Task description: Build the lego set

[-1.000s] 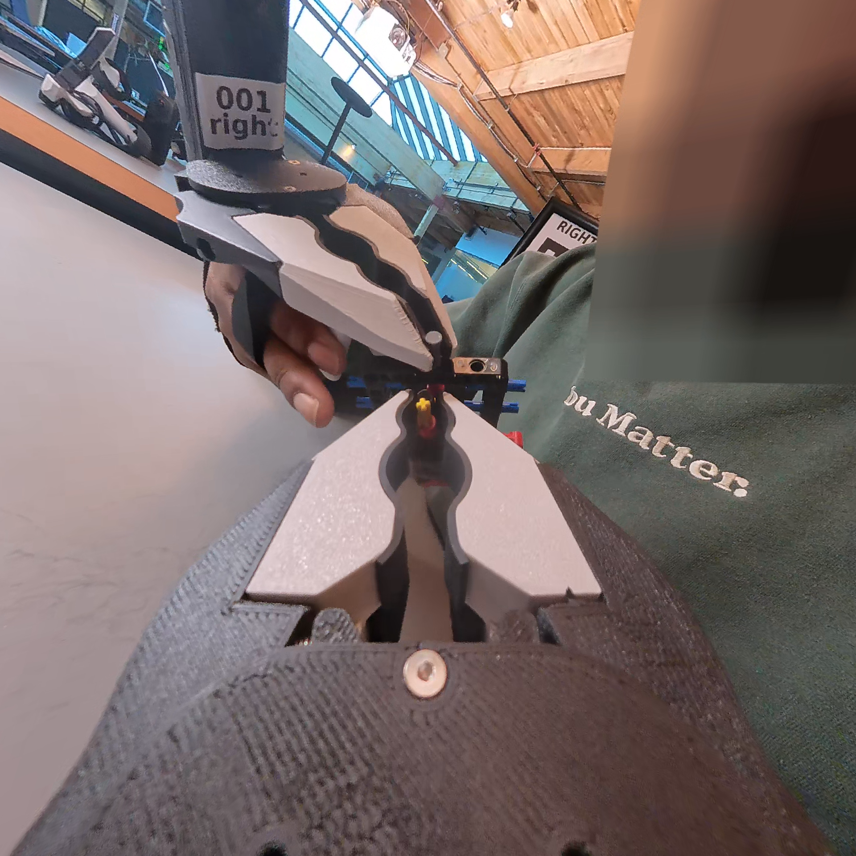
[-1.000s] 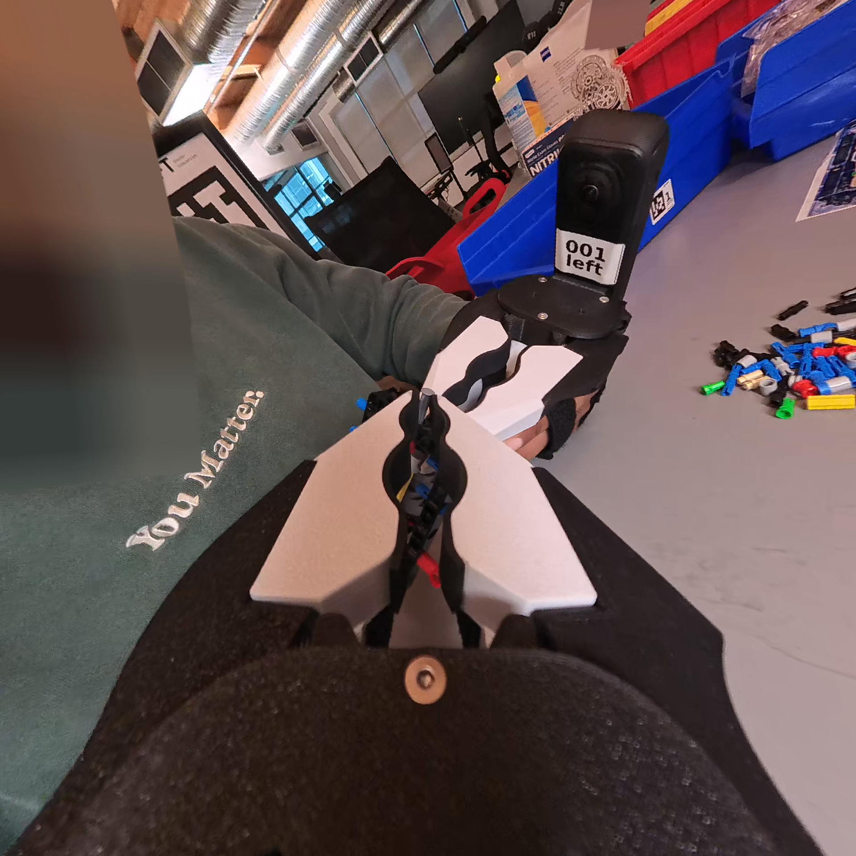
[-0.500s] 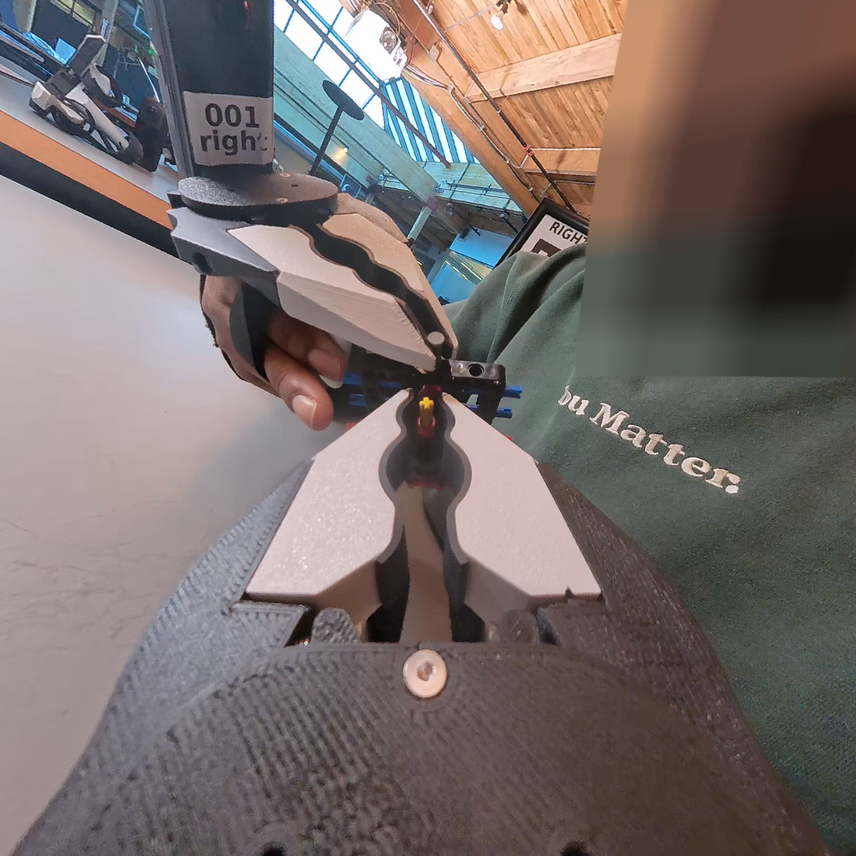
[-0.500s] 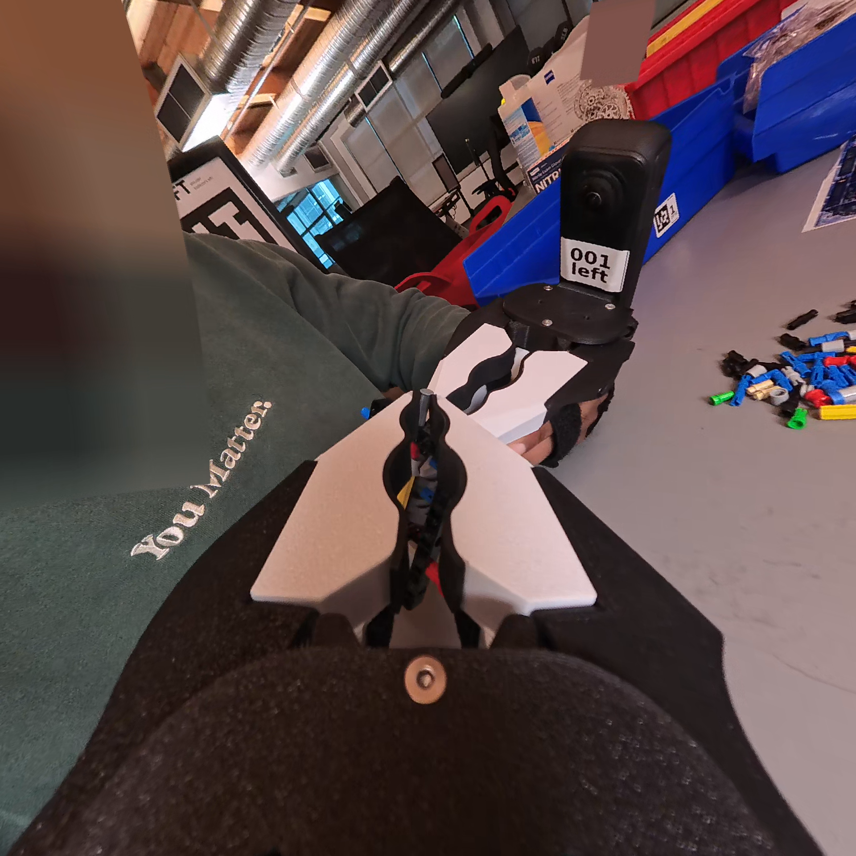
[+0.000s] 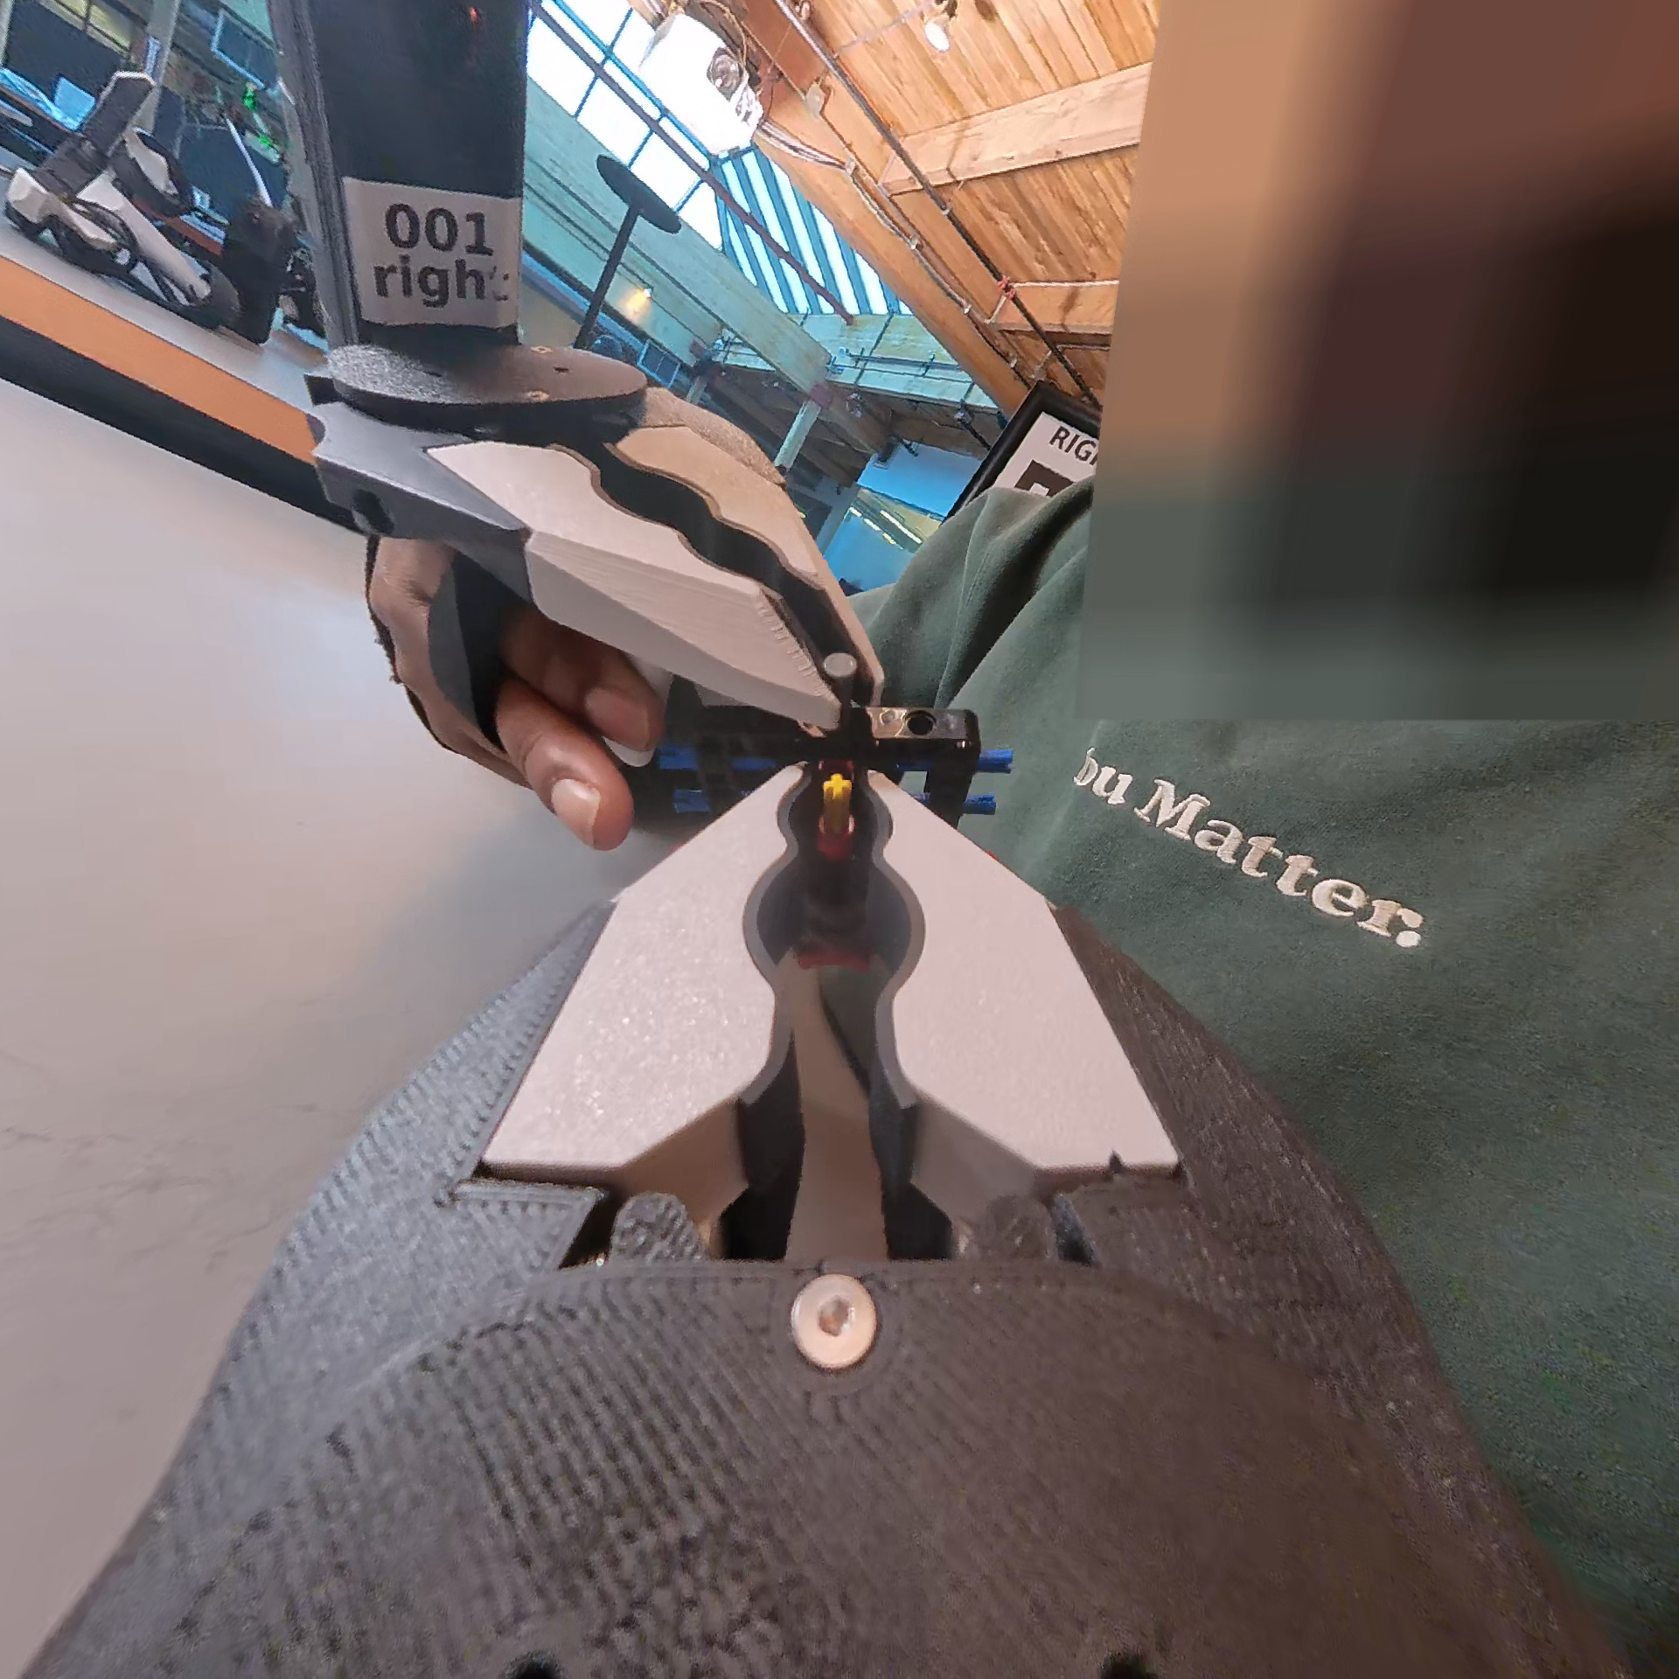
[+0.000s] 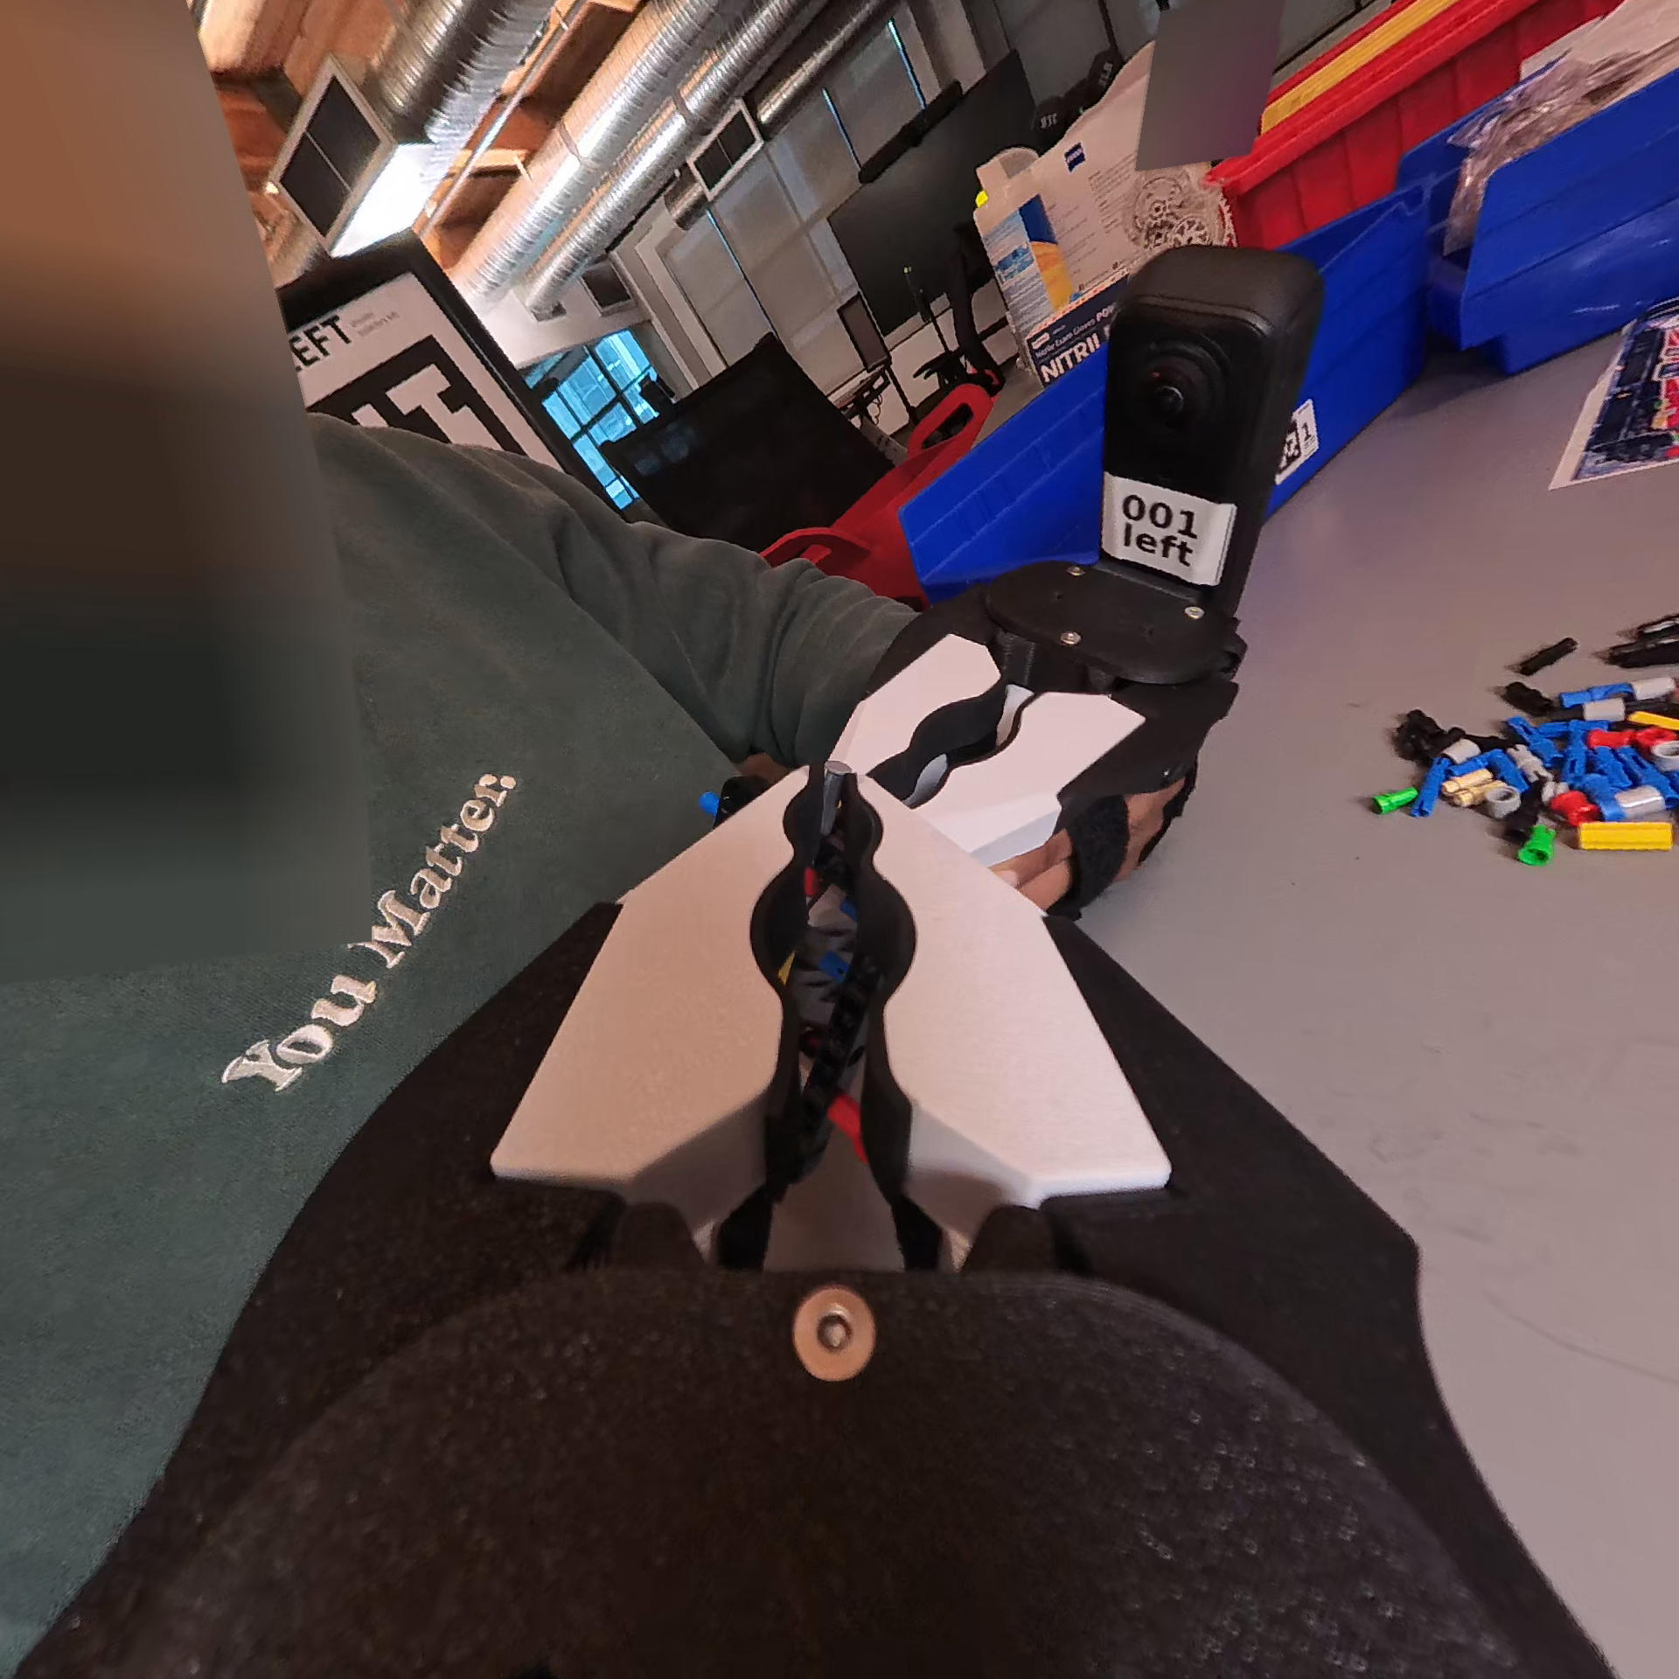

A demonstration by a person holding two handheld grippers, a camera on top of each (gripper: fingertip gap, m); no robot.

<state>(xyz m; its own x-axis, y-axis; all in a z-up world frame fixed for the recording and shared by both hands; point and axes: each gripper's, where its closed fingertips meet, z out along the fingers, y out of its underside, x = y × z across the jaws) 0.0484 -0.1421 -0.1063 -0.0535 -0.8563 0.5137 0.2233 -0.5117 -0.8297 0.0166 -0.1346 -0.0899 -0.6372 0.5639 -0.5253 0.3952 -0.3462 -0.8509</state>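
In the left wrist view, my left gripper point(image 5: 836, 772) is shut on a black lego assembly point(image 5: 918, 727) with a yellow axle point(image 5: 836, 789), red parts and blue pins, held above the table near the person's chest. My right gripper point(image 5: 840, 695) comes down from the upper left and is shut on a short grey axle point(image 5: 840, 666), with its tips touching the top of the black frame. In the right wrist view, my right gripper point(image 6: 831, 781) pinches the grey axle point(image 6: 834, 792). The assembly point(image 6: 831, 981) shows through the gap between its fingers. The left gripper point(image 6: 918, 759) meets it from the right.
A pile of loose lego pieces point(image 6: 1544, 781) lies on the grey table point(image 6: 1363, 1045) to the right. Blue bins point(image 6: 1363, 363) and a red bin point(image 6: 1363, 136) stand at the back, with a printed sheet point(image 6: 1626, 409) beside them. The person's green sweatshirt point(image 6: 454, 727) fills the left. The tips of both grippers are at nearly the same place.
Both grippers stay shut and pressed together at the assembly. The pair has shifted only slightly, and the right gripper's tips sit a little closer over the black frame.
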